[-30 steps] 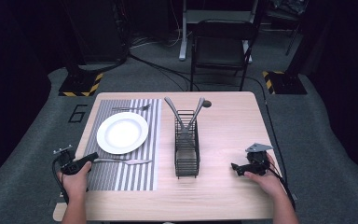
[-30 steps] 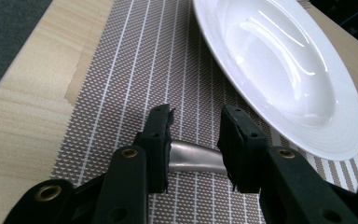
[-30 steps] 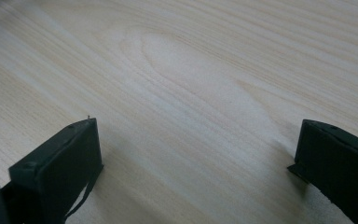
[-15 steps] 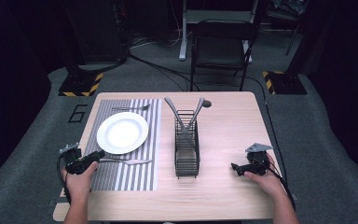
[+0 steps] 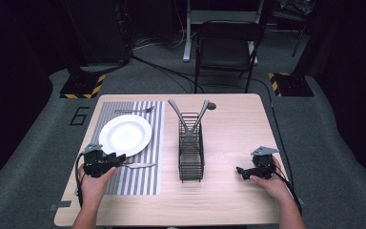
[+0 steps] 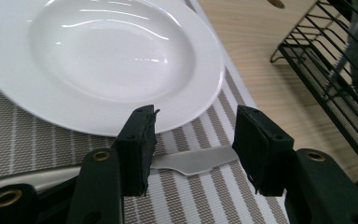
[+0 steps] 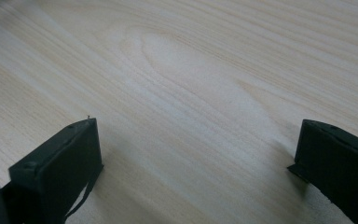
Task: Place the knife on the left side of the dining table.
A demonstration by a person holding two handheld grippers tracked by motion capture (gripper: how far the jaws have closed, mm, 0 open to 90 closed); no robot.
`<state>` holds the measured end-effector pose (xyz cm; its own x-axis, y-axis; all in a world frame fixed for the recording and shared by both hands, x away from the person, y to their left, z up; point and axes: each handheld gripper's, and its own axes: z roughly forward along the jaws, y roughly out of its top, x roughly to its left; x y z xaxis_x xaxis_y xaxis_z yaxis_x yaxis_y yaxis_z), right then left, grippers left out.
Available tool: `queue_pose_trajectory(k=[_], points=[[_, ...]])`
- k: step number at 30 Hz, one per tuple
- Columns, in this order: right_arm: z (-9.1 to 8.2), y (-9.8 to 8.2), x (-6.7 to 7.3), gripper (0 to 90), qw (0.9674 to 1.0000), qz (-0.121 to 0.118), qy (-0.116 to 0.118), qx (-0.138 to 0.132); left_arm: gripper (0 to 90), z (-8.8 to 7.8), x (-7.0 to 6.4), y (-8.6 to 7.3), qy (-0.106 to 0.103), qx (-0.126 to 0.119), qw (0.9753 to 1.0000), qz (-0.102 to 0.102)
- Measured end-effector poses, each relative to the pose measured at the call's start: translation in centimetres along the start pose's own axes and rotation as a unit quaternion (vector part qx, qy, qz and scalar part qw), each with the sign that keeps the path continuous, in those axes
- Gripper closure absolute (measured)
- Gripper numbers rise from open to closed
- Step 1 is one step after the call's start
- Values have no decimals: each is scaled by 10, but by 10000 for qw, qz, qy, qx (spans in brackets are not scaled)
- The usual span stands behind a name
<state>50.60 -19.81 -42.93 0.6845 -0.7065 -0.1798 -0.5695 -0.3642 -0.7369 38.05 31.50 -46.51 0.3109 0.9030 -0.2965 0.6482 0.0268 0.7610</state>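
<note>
- Left tongs (image 5: 119,158) hover just off the near edge of the white plate (image 5: 125,135), tips aimed toward the wire rack; in the left gripper view (image 6: 193,149) the jaws stand partly apart and have just been opening; nothing is clamped between them.
- The knife (image 5: 139,165) lies flat on the striped placemat (image 5: 138,179), right at the plate's near rim; in the left gripper view its blade (image 6: 193,161) shows in the gap between the jaws, below them on the mat, with neither pad pressing on it; its handle runs off behind the left jaw.
- The plate sits on the placemat, and a fork (image 5: 134,110) lies just beyond the plate's far rim, also on the mat.
- The black wire rack (image 5: 191,152) stands off the placemat, on the side of the plate away from the person's left hand (image 5: 93,183); two utensils lean out of its far end, crossing in a V; I can't make out what kind they are.
- Right tongs (image 5: 240,170) are well apart from the plate, on the far side of the rack from it, low over the bare desk (image 5: 233,205), held in the right hand (image 5: 267,179); in the right gripper view (image 7: 196,163) the jaws are spread wide with plain wood grain between them; they grip nothing.
</note>
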Motion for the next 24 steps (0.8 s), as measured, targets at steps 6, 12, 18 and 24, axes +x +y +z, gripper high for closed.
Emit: queue_pose_trajectory(k=[6, 12, 18, 24], points=[[0, 0, 0, 0, 10000, -7, -9, -4, 475, 5, -11, -2, -218, 190, 9984, 480], [0, 0, 0, 0, 10000, -7, -15, -9, 465, 9, -15, -11, -277, 308, 9972, 620], [0, 0, 0, 0, 10000, -14, -23, -10, 465, 15, -21, -22, -403, 388, 9955, 763], [0, 0, 0, 0, 10000, -6, -13, -9, 463, 27, -25, -33, -521, 571, 9931, 877]])
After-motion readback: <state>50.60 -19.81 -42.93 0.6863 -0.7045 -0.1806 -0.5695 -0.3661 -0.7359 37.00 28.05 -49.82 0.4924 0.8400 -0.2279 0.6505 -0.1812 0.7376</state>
